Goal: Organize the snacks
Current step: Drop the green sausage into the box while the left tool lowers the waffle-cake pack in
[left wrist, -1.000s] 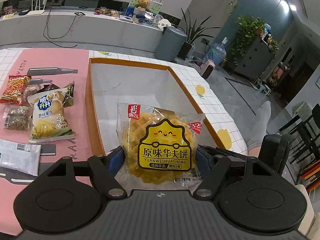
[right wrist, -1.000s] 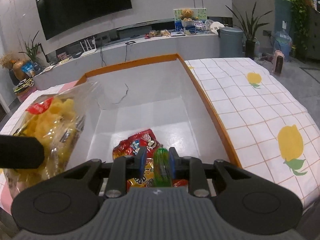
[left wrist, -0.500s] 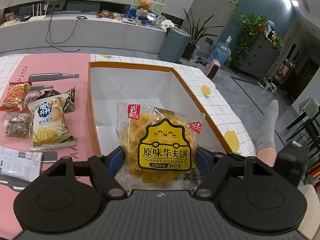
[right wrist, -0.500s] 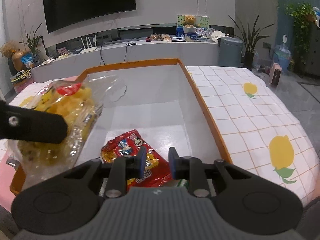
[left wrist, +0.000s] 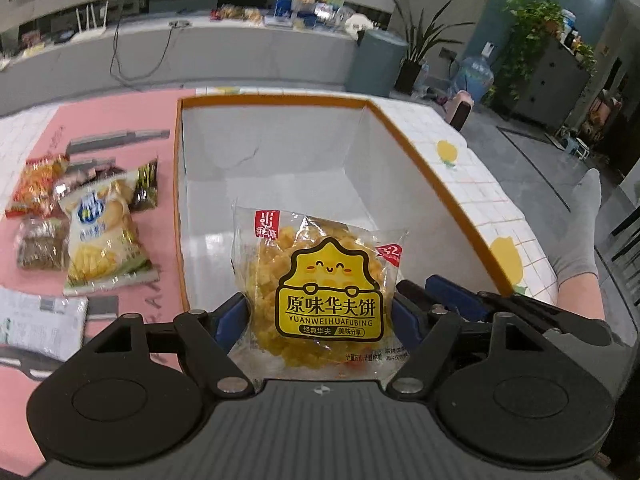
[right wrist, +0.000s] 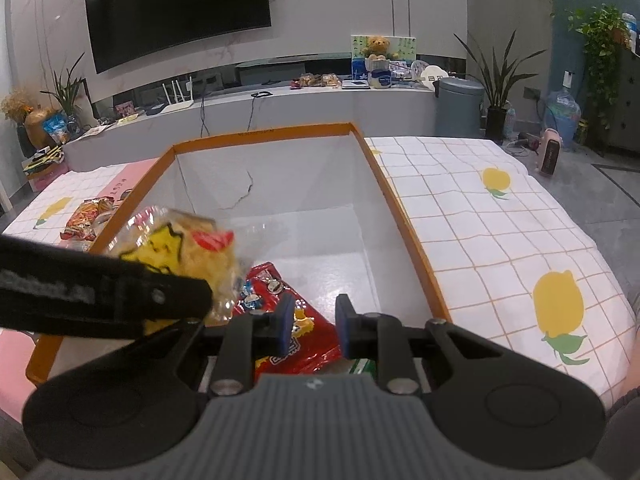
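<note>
Yellow waffle-snack packet (left wrist: 320,292) fills the middle of the left wrist view, pinched at its lower sides between the blue pads of the left gripper (left wrist: 320,316), whose jaws are clamped wide on the bag. It hangs over the near end of the white box (left wrist: 272,168) with the orange rim. On the pink mat (left wrist: 160,120) left of the box, more packets wait: a pale chip bag (left wrist: 100,236), a red one (left wrist: 38,184) at the far left, a dark one (left wrist: 145,188) beside the box wall, and a brownish one (left wrist: 42,242) nearest the mat's left edge. A person's hand in a grey glove (left wrist: 580,236) shows past the box's right rim.

From the right wrist view, the right gripper (right wrist: 312,326) hovers over the near end of the box with nothing between its pads; they stand close together, clenched on nothing. Below it, a red snack packet (right wrist: 288,320) lies on the box floor at the near end. The yellow packet comes in from the left, over the box's left rim, beside the red one.

Judging by this, the step in hand is carrying the yellow packet into the box. Next it calls for lowering it onto free floor beyond the red packet, then letting the jaws go.
</note>
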`<action>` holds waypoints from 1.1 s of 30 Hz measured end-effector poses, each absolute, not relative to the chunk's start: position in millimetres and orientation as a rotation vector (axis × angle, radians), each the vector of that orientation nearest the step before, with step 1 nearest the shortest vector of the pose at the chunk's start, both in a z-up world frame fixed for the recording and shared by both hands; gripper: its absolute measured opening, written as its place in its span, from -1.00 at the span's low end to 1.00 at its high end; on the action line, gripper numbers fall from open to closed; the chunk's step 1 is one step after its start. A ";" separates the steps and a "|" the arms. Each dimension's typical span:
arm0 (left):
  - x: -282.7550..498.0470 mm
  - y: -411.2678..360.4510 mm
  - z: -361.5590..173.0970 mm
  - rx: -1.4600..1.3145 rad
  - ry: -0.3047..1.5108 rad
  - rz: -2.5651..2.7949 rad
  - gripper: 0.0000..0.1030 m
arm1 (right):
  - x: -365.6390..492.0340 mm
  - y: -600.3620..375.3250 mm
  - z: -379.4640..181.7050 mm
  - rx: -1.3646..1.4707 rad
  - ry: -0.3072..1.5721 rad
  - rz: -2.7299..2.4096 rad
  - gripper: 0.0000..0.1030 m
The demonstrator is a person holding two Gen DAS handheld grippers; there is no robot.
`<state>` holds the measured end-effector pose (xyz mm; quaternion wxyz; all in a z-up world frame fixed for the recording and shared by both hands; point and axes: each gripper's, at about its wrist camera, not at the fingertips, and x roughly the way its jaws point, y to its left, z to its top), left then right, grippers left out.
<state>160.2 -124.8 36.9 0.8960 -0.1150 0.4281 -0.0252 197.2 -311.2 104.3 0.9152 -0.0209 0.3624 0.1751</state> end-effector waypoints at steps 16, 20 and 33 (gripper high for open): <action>126.5 -102.4 73.5 -0.276 0.662 -0.009 1.00 | 197.8 -316.0 101.5 -0.017 0.723 0.387 -0.57; 120.3 -99.0 86.2 -0.238 0.663 0.018 1.00 | 197.8 -316.7 101.2 -0.015 0.718 0.391 -0.55; 82.3 -68.0 99.5 -0.186 0.628 -0.012 1.00 | 181.4 -323.6 109.1 0.059 0.664 0.429 -0.39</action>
